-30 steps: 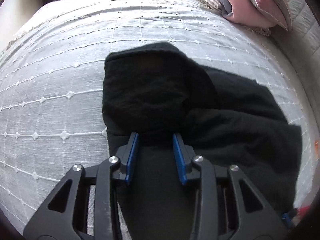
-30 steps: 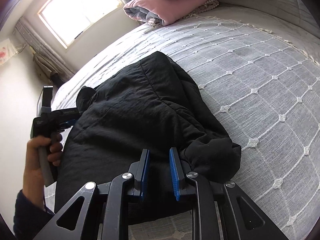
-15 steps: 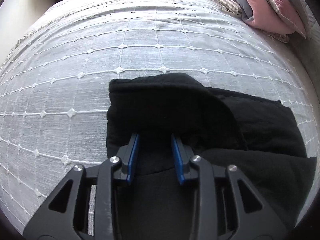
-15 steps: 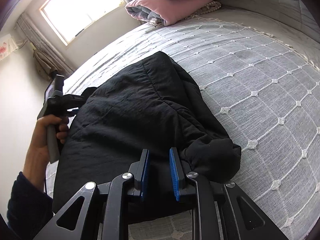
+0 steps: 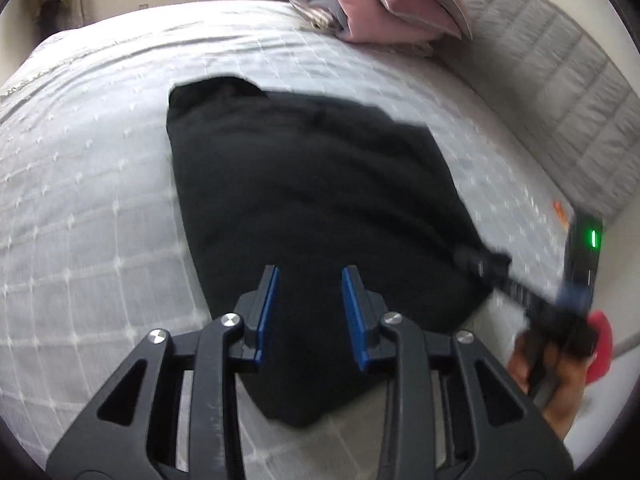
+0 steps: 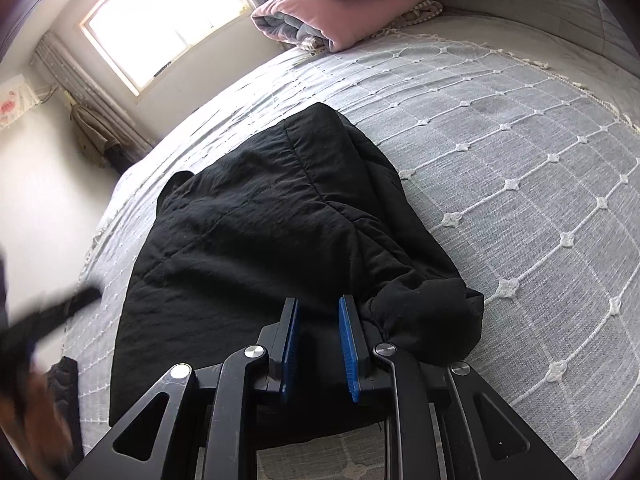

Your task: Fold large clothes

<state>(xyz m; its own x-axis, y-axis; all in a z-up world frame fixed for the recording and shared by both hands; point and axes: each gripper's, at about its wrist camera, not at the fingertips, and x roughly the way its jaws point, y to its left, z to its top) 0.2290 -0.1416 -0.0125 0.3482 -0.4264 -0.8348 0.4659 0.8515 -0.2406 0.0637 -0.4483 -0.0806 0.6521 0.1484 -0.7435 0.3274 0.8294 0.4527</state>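
Note:
A black padded jacket (image 5: 312, 200) lies folded into a rough rectangle on the white bedspread (image 5: 80, 200). My left gripper (image 5: 310, 276) hovers over the jacket's near edge, its blue pads apart with nothing pinched between them. In the right wrist view it is a dark blur (image 6: 48, 312) off the jacket's left side. My right gripper (image 6: 318, 304) sits at the jacket (image 6: 260, 240)'s near corner, jaws narrow with black cloth between the pads and a bunched lump beside the right finger. The left wrist view shows it (image 5: 486, 262) gripping that corner, held by a hand (image 5: 556, 368).
Folded pink and grey quilts (image 6: 344, 12) sit at the head of the bed against a grey padded headboard (image 5: 560, 100). A bright window (image 6: 168, 20) is behind. Bare bedspread (image 6: 520, 160) stretches to the right of the jacket. A red object (image 5: 600, 344) shows beside the hand.
My left gripper pulled back and up from the jacket's far-left part, so its view now takes in the whole jacket. The raised black lump it was at now lies flat. My right gripper stayed still.

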